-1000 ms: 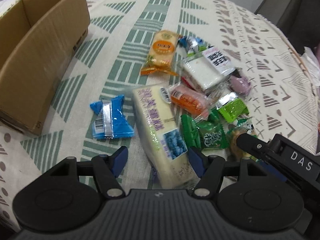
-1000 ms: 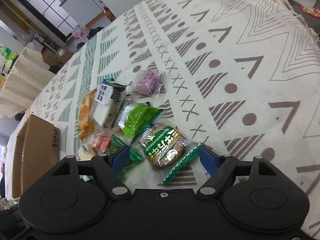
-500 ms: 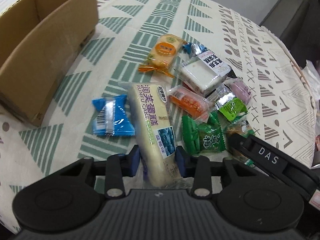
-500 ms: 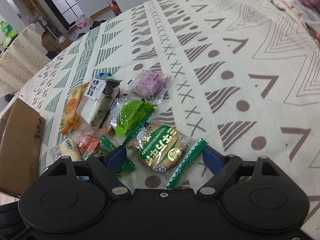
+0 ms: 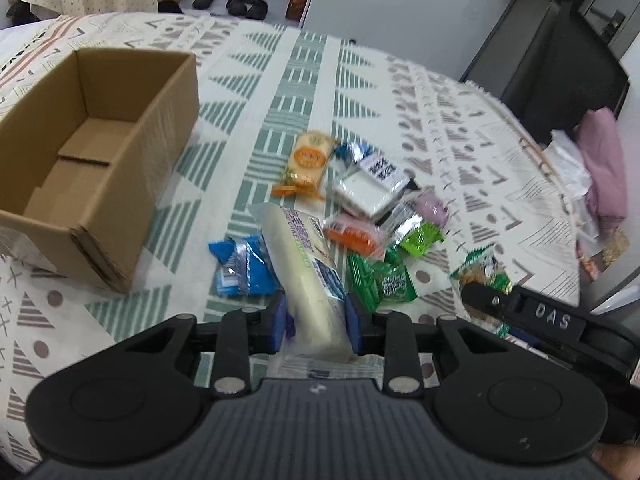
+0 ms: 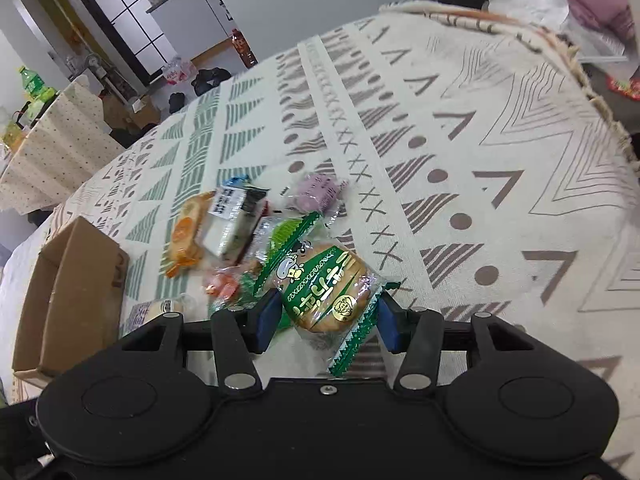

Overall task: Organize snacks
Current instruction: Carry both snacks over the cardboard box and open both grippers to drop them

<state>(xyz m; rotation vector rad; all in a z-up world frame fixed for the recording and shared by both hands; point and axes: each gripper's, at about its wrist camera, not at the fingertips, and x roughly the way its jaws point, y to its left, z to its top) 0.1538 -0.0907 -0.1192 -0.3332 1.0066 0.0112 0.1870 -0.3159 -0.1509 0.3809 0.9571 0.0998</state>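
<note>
Table (image 5: 256,92): a patterned cloth covers it; everything below sits on it.
Cardboard box (image 5: 100,152): open, at the left, well apart from the snacks.
Snack pile (image 5: 360,216): right of the box, packets touching and overlapping.
Long cake packet (image 5: 308,276): nearest edge of the pile, its near end between the left gripper (image 5: 316,320) pads.
Small packet (image 5: 244,268): just left of the long one.
Round biscuit packet (image 6: 324,284): right end of the pile, between the right gripper (image 6: 326,320) pads, possibly lifted.
</note>
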